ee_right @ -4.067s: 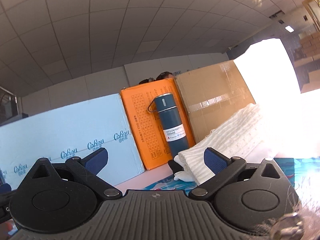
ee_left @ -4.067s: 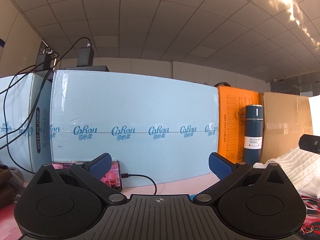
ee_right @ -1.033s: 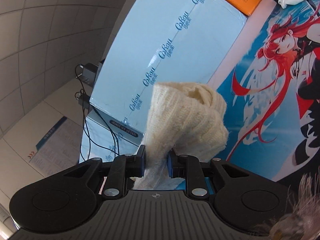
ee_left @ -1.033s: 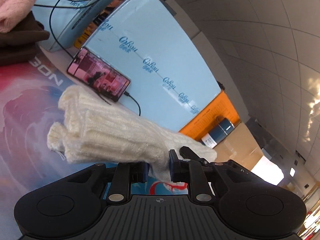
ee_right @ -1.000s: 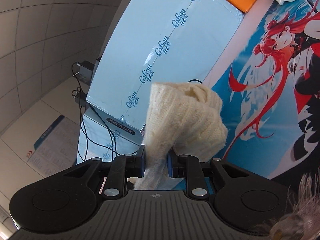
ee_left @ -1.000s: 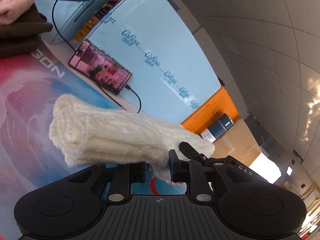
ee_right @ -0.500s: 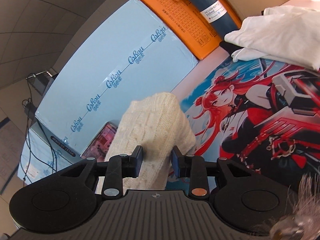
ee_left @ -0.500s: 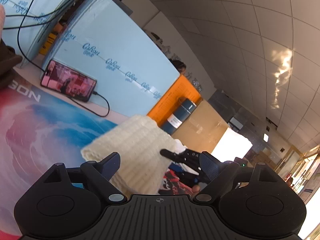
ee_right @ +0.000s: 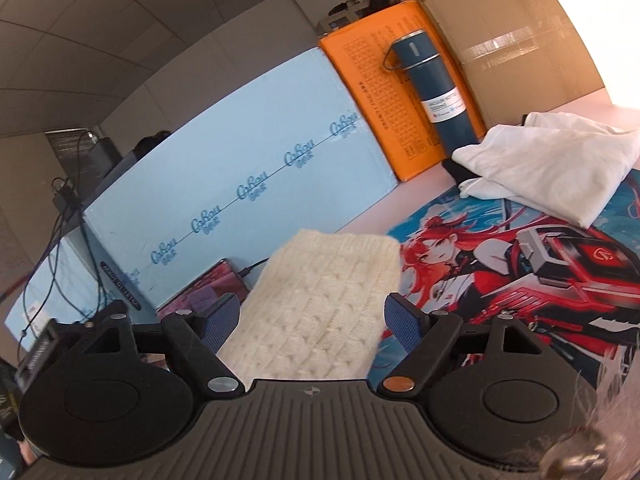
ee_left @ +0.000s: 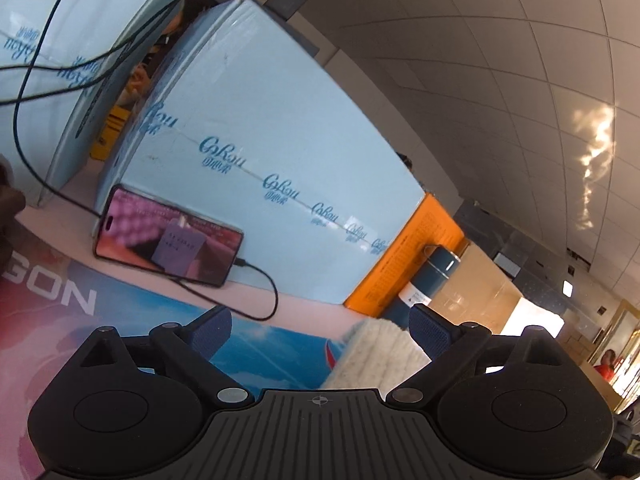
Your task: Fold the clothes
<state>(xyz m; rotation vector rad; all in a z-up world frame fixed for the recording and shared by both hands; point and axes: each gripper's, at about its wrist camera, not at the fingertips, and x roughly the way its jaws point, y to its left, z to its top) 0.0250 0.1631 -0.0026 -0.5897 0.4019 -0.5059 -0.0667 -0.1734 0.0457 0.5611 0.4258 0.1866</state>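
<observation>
Cream cable-knit sweater (ee_right: pixel 320 304), folded, lies at lower centre of the right view on the printed mat (ee_right: pixel 560 280). I have both grippers released: right gripper (ee_right: pixel 312 320) straddles it, left gripper (ee_left: pixel 320 332) hangs beside its edge. I judge it soft, light, compressible; grip through the stacked layers at an edge.

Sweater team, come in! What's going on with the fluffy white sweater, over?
Left gripper open, right gripper open. Cream knit sweater lies folded on the printed mat, released. Phone and white shirt nearby, not blocking.
</observation>
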